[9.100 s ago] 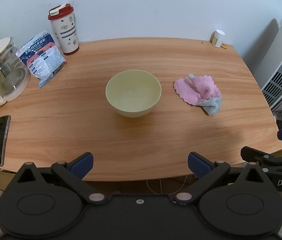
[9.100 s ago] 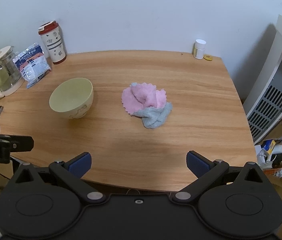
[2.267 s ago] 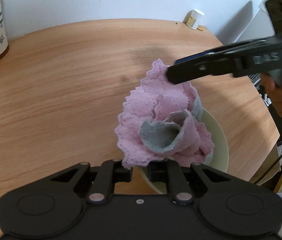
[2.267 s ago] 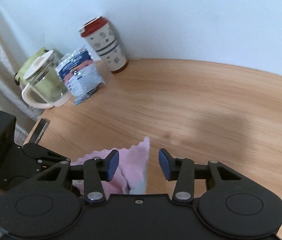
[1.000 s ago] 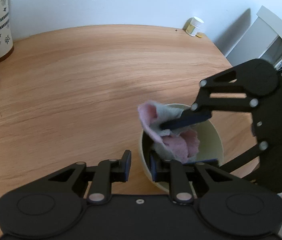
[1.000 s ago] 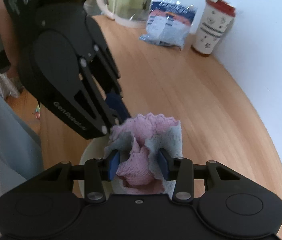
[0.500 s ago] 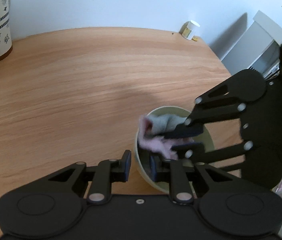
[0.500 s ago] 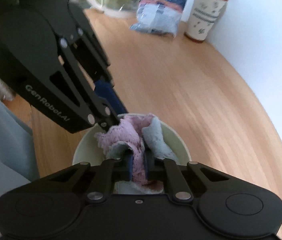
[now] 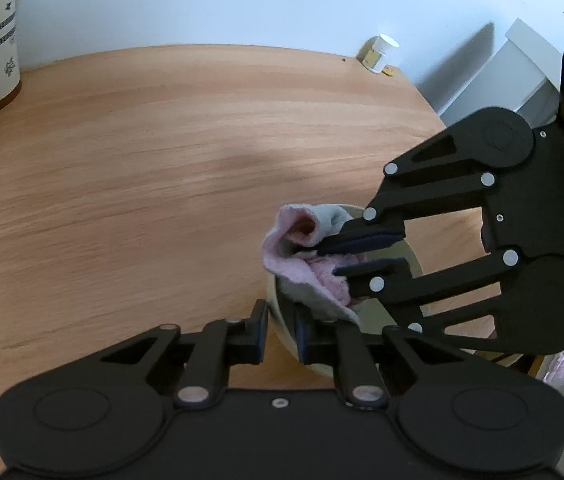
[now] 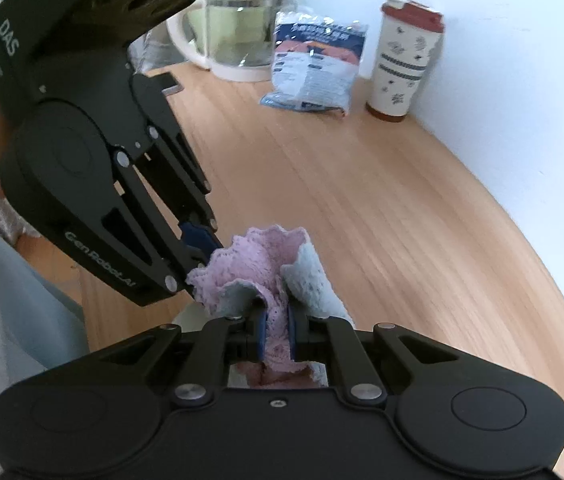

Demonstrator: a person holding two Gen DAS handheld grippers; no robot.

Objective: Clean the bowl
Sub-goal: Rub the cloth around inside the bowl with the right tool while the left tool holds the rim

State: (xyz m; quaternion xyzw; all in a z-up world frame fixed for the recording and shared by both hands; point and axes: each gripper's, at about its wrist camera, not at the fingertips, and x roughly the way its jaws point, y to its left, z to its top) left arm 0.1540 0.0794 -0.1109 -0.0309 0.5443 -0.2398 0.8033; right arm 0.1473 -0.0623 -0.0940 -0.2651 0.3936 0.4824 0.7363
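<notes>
In the left wrist view, the pale yellow bowl point(image 9: 412, 258) sits near the table's front right edge. My left gripper point(image 9: 279, 320) straddles its near rim, one pad outside and one inside, jaws closing onto the wall. A pink and grey cloth point(image 9: 302, 248) is bunched inside the bowl and spills over the far rim. My right gripper point(image 9: 330, 259) reaches in from the right, shut on the cloth. In the right wrist view, the right gripper point(image 10: 275, 336) pinches a pink fold of the cloth point(image 10: 265, 256). The left gripper point(image 10: 195, 260) stands just left of it. Only a sliver of bowl point(image 10: 187, 316) shows there.
A red-lidded tumbler point(image 10: 406, 60), a blue snack bag point(image 10: 314, 68) and a glass kettle point(image 10: 245, 24) stand at the table's far left. A small white jar point(image 9: 378, 52) sits at the back right corner. A white cabinet point(image 9: 522, 68) stands beyond the table's right edge.
The right gripper's jaws went from half open around the cloth to shut on it, and the cloth moved across the bowl. The left gripper kept its place on the rim.
</notes>
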